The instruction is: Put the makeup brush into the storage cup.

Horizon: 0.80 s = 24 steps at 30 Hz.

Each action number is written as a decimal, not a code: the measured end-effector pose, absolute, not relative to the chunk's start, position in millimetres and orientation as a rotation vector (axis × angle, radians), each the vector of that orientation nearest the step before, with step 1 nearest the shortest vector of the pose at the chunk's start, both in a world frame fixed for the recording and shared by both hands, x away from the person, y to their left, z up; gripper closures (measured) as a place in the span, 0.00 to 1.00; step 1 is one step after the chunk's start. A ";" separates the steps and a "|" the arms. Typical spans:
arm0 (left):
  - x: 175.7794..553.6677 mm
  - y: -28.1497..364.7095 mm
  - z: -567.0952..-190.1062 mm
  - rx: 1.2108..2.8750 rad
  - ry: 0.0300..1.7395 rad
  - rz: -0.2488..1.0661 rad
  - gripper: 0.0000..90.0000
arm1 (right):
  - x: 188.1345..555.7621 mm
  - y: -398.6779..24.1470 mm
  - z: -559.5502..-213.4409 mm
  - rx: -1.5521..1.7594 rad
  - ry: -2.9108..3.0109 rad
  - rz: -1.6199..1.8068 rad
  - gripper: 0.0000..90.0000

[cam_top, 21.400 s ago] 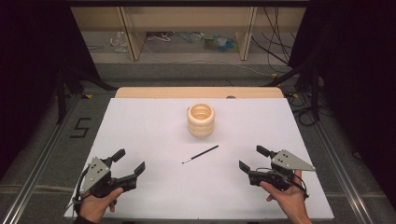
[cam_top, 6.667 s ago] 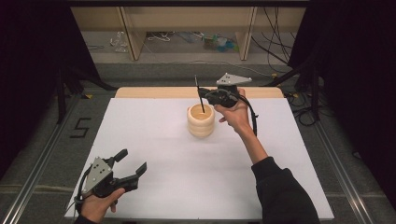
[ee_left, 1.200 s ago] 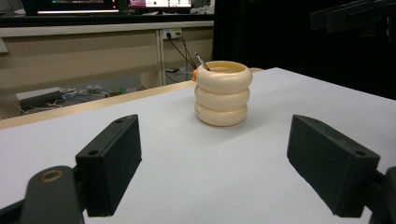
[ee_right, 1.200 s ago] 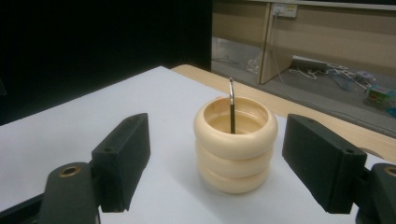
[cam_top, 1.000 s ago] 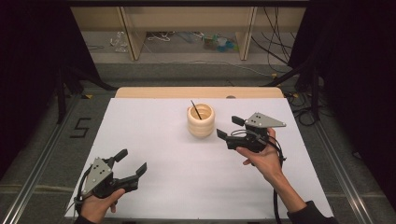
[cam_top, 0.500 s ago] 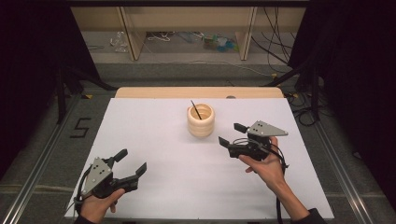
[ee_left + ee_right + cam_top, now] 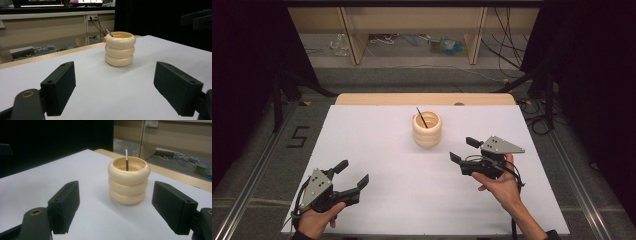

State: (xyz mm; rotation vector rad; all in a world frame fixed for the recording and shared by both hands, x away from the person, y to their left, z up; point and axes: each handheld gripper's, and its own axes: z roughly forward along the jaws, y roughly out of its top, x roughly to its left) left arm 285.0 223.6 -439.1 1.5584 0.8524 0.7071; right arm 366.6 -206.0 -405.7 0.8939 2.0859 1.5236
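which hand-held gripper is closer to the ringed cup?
The right hand-held gripper: open, just right of the cream three-ringed cup holding a thin dark stick. The left hand-held gripper sits by the table's near edge.

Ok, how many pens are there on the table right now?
1. The thin dark pen stands tilted inside the cream ringed holder at the table's far middle; anything else down inside the holder would be hidden.

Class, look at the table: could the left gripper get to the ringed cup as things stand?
Probably yes. The left gripper has open jaws, and bare white table lies between it and the cup; the right gripper sits off to the side.
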 end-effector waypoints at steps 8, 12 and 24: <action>284.1 224.7 -439.1 1.556 0.852 0.711 0.19 | 361.0 -214.0 -410.6 0.889 2.053 1.508 0.24; 283.5 224.6 -439.1 1.556 0.853 0.712 0.19 | 354.7 -216.6 -414.4 0.913 2.076 1.506 0.24; 283.4 224.6 -439.2 1.558 0.855 0.712 0.19 | 340.1 -228.0 -423.1 0.921 2.034 1.488 0.22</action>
